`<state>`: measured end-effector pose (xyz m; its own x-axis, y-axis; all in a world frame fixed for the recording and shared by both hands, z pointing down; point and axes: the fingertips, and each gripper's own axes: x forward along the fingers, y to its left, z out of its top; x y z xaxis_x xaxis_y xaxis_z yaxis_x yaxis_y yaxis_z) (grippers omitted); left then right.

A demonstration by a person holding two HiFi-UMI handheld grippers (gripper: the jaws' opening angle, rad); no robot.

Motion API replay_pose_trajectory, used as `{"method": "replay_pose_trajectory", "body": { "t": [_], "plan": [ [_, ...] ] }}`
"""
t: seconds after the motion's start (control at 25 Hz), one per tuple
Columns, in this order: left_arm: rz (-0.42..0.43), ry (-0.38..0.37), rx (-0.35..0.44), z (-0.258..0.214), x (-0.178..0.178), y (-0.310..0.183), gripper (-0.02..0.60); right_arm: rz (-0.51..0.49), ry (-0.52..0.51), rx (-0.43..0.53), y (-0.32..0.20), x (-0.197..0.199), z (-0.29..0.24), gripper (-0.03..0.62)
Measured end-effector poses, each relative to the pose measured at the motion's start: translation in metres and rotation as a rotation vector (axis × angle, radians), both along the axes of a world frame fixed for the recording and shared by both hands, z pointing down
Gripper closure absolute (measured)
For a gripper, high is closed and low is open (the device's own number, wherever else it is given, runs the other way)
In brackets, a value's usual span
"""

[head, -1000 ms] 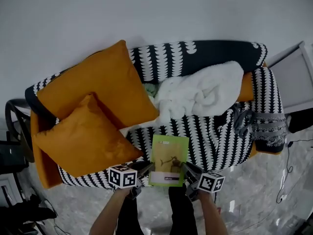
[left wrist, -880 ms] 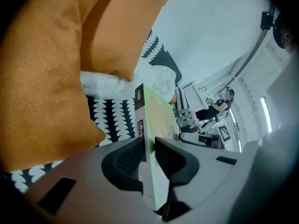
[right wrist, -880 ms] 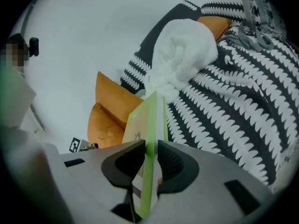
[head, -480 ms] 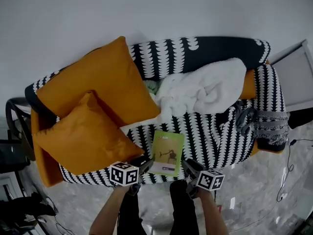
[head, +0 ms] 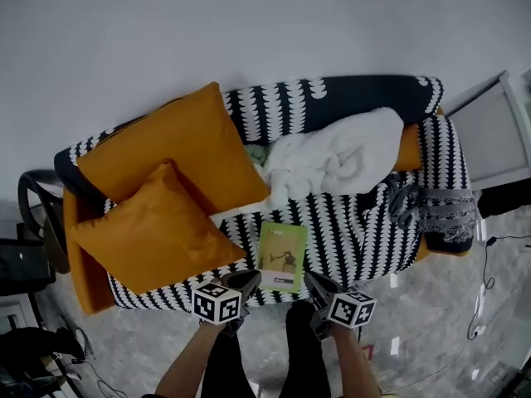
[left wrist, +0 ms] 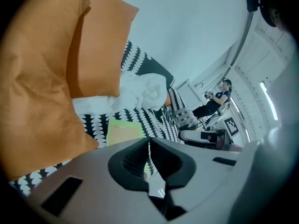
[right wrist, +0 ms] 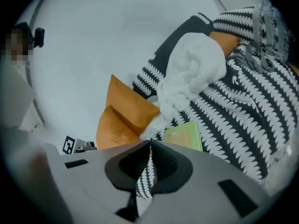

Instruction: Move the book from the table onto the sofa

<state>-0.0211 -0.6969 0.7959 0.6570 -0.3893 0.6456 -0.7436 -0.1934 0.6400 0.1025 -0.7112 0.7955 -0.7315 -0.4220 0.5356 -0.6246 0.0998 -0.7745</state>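
The green book (head: 282,256) lies flat on the black-and-white sofa (head: 357,230), near the seat's front edge, and shows in both gripper views (left wrist: 122,130) (right wrist: 184,135). My left gripper (head: 246,279) hangs just off the book's near left corner, apart from it. My right gripper (head: 316,285) hangs off its near right corner, also apart. Both pairs of jaws have just been closing and now stand shut with nothing between them (left wrist: 149,141) (right wrist: 150,143).
Two orange cushions (head: 178,152) (head: 145,235) fill the sofa's left half. A white blanket (head: 336,160) lies bunched behind the book. Grey headphones (head: 406,201) lie by the right armrest. A white cabinet (head: 498,131) stands right, a black chair (head: 33,214) left. A person (left wrist: 215,99) stands farther off.
A second ago both grippers held the book at the seat's front edge. They let it go on the seat, drew back toward me, and their jaws came shut.
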Motion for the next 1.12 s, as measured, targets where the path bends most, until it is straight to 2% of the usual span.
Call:
{"method": "replay_pose_trajectory", "body": {
  "t": [0.24,0.44,0.6,1.12],
  "plan": [
    [0.011,0.005,0.041,-0.032,0.007,0.003,0.566,0.007,-0.018,0.036,0.005,-0.001,-0.031,0.571],
    [0.013,0.009,0.128,-0.079,0.014,0.003,0.566,0.009,-0.020,0.099,0.010,0.000,-0.073,0.571],
    [0.019,0.027,0.217,-0.139,0.023,0.010,0.566,0.013,-0.018,0.164,0.018,-0.003,-0.126,0.571],
    [0.046,0.009,0.565,-0.338,0.017,0.025,0.567,0.023,0.039,0.628,0.032,-0.025,-0.338,0.571]
  ]
}}
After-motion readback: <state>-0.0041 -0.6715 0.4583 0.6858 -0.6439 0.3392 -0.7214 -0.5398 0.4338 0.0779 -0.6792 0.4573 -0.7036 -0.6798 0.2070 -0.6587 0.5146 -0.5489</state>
